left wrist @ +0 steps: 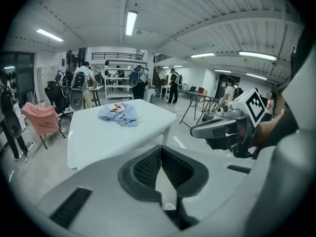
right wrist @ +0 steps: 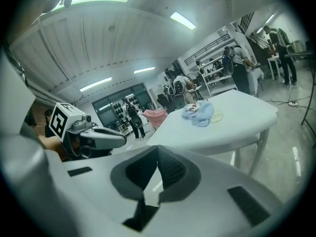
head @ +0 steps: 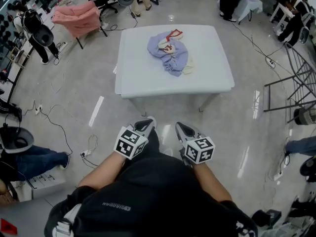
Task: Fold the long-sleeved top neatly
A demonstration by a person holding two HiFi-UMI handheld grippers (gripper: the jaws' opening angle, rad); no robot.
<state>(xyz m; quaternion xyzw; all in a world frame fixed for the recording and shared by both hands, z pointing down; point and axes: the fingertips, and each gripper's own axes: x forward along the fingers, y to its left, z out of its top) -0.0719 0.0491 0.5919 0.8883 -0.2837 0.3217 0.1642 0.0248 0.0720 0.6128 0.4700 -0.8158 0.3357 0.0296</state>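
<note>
A crumpled light-blue long-sleeved top with a red and white print lies on the far half of a white table. It also shows as the blue top in the left gripper view and the blue top in the right gripper view. Both grippers hang close to my body, well short of the table. My left gripper is shut with nothing in it, its pads meeting. My right gripper is shut and empty too, pads together.
Grey polished floor lies between me and the table. A chair with a pink cloth stands at the far left. Cables trail over the floor at left, and a black metal rack stands at right. Several people work at benches around the room.
</note>
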